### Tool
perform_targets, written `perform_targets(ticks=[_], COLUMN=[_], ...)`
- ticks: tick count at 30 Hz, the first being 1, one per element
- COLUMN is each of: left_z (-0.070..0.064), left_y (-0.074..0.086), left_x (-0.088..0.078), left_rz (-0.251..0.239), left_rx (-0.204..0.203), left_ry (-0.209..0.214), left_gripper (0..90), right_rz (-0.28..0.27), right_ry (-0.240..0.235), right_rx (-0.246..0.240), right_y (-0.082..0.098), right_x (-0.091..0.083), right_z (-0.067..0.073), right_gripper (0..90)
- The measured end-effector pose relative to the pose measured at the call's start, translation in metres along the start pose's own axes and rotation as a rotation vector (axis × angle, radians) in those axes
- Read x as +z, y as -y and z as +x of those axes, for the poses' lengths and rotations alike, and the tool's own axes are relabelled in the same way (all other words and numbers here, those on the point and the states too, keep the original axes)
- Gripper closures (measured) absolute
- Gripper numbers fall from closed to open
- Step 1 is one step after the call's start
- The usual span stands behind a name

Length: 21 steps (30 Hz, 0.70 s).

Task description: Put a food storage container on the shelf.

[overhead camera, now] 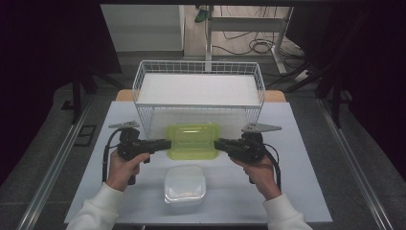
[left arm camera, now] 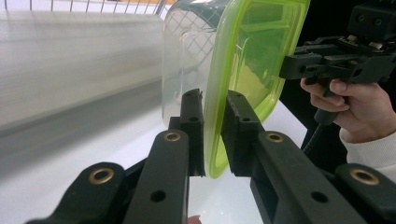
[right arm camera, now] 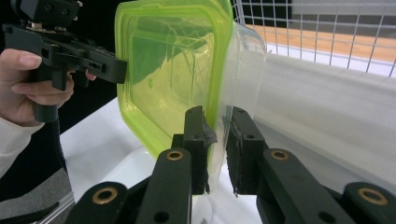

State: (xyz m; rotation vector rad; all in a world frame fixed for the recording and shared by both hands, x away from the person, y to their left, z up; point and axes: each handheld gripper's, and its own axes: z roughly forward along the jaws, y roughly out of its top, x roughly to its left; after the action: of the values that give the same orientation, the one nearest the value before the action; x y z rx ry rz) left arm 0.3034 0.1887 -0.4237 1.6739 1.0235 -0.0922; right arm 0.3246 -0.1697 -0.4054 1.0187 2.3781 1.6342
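Green-lidded container (overhead camera: 192,140) gripped at both ends
Lid rim pinched by left gripper (overhead camera: 166,143) and right gripper (overhead camera: 218,143); held before wire basket (overhead camera: 198,85), white tub (overhead camera: 185,184) near

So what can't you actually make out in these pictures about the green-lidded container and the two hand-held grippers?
- High view: whether the green-lidded container rests on the table or is lifted; seen from above.
- Left gripper view: the jaw tips of the left hand-held gripper hide the rim where they clamp it.
- Right gripper view: the far side of the right hand-held gripper grip lies behind the lid.
- High view: the contents of the white tub, under its cloudy lid.
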Motion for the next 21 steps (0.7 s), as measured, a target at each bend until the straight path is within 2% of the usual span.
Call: perform_targets(ticks=[9, 21], left_z=[-0.006, -0.015], left_y=[-0.011, -0.040], left_x=[-0.003, -0.009], left_rz=[-0.025, -0.043], left_rx=[0.017, 0.051], left_ry=[0.005, 0.003], left_gripper=[79.7, 79.7], right_rz=[-0.041, -0.068], right_ry=[0.001, 0.010], right_rx=[-0.022, -0.058], right_y=[-0.012, -0.039], right_x=[-0.008, -0.017], right_z=[0.004, 0.004], right_gripper=[79.3, 79.4])
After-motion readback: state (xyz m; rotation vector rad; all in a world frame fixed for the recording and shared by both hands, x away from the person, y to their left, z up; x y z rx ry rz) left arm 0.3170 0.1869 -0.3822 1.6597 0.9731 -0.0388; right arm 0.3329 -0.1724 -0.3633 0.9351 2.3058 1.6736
